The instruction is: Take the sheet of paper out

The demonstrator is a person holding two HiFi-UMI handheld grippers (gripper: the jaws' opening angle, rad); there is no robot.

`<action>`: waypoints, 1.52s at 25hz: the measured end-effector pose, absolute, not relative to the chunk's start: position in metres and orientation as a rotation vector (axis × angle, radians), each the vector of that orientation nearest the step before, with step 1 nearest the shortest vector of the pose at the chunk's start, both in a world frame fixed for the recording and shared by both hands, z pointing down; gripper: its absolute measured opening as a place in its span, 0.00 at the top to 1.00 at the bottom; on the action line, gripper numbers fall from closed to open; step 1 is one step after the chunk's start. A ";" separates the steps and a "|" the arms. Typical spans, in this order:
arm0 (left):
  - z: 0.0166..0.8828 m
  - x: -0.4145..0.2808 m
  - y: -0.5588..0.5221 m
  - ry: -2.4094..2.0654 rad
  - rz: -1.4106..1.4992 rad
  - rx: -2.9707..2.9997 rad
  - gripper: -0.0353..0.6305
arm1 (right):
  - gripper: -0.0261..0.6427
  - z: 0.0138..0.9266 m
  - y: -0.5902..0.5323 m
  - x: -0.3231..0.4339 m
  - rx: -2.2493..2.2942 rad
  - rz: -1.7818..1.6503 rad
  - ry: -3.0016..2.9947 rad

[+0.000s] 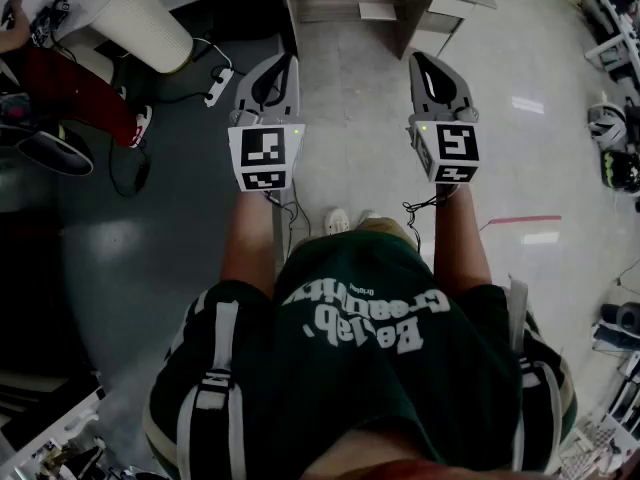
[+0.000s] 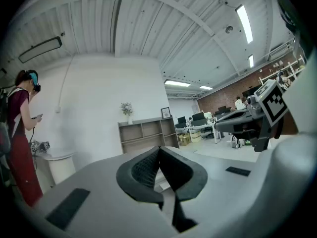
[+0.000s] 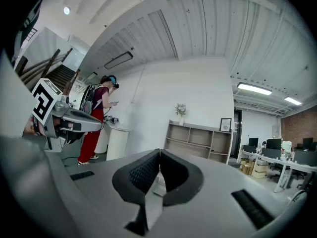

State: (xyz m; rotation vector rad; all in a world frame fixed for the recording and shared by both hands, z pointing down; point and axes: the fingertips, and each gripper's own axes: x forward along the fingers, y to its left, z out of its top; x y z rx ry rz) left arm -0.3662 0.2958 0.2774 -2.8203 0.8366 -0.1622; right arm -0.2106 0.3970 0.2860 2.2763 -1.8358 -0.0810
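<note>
**Sheet of paper.** I cannot place it. No view shows it well enough for me to give its position, its heading or its long axis.

**Left gripper**. The jaws are pressed together, with the dark pads meeting at their tips and nothing between them. I hold it level and pointed at the shelf unit ahead. Its marker cube sits over my left forearm.

**Right gripper**. The jaws are likewise closed tip to tip, and it is empty. It runs parallel to the left one, with a strip of bare floor between the two. Its marker cube faces up.

**Edges ahead.** In the gripper views the shelf unit stands against a white wall. A small plant and a framed picture stand on its top.

**Room to the left.** A white cylindrical stand stands well apart from the left gripper. A power strip with its cables lies on the floor just beside that gripper. A person in red trousers stands at the stand.

**Room to the right.** The pale floor is open as far as a red tape line. Small clutter lies along the far right edge of the head view. Office desks stand far off.
</note>
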 end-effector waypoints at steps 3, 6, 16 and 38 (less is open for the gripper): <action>0.278 -0.370 0.298 0.838 -0.150 -2.831 0.92 | 0.91 0.281 0.396 -0.217 2.279 -0.129 -1.864; 0.277 -0.375 0.298 0.838 -0.149 -2.831 0.92 | 0.91 0.279 0.395 -0.223 2.276 -0.136 -1.866; 0.283 -0.379 0.293 0.834 -0.146 -2.840 0.92 | 0.91 0.289 0.388 -0.233 2.234 -0.104 -1.904; 0.292 -0.375 0.264 0.849 -0.158 -2.859 0.92 | 0.91 0.297 0.354 -0.231 2.207 -0.150 -1.874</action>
